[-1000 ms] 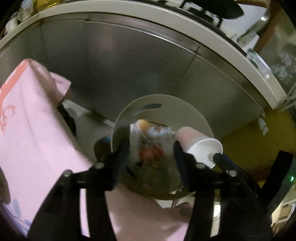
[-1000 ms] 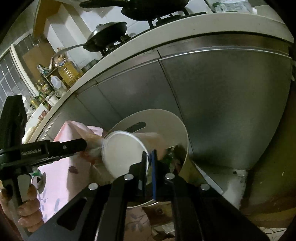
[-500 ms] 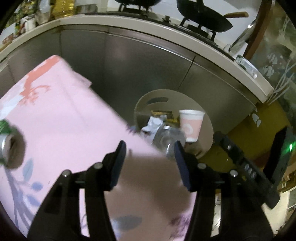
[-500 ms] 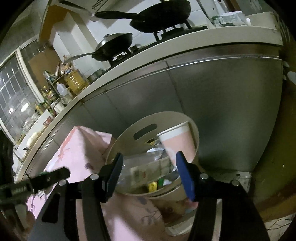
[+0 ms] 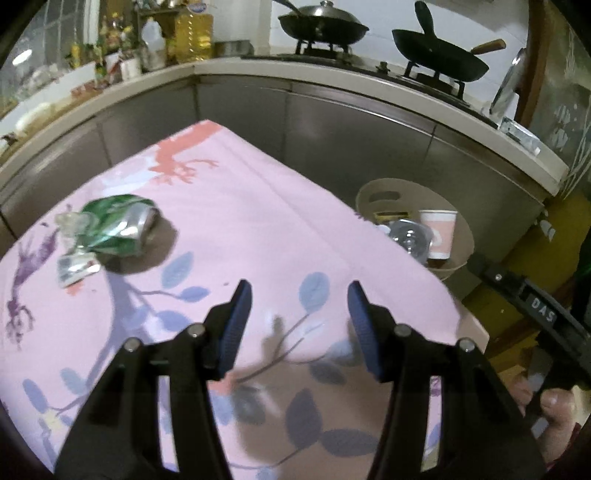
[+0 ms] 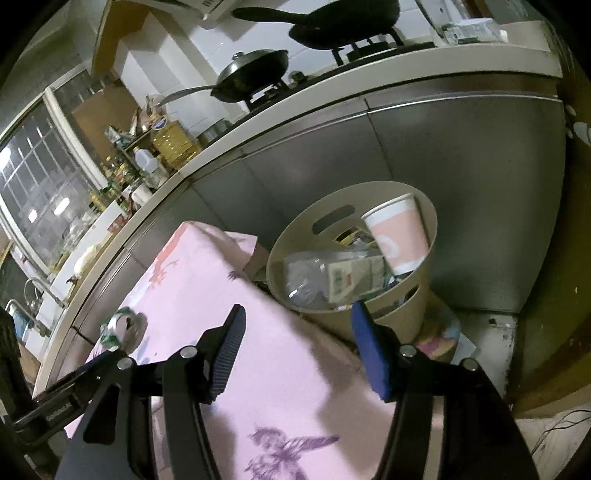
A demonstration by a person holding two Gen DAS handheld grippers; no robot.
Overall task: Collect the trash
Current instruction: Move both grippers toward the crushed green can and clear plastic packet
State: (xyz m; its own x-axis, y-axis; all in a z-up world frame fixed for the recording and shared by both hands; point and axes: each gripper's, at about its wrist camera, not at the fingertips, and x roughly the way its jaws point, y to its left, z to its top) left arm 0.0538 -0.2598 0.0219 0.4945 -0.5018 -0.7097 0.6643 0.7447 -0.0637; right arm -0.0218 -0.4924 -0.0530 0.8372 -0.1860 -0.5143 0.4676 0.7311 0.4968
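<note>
A beige bin (image 6: 417, 291) stands on the floor beyond the table's far corner. Inside it a pink and white paper cup (image 6: 400, 236) leans on a clear plastic bottle (image 6: 314, 277) and packaging. The same bin (image 5: 463, 236) and cup (image 5: 439, 234) show at the right of the left wrist view. A crushed green can (image 5: 123, 225) lies on the pink tablecloth (image 5: 258, 229) with a clear wrapper (image 5: 70, 225) and a foil scrap (image 5: 75, 267) beside it. My left gripper (image 5: 299, 317) hangs open over the cloth, empty. My right gripper (image 6: 295, 339) is open and empty, short of the bin.
Steel cabinet fronts (image 5: 332, 129) run behind the table under a counter with pans on a stove (image 5: 325, 26). Oil bottles and jars (image 6: 170, 144) crowd the counter's left. A hand (image 5: 554, 406) holds the other gripper's handle at right. The can (image 6: 122, 326) also shows in the right wrist view.
The left gripper dropped its wrapper into the bin and drew back over the table. The right gripper opened, let the cup fall into the bin, and pulled back.
</note>
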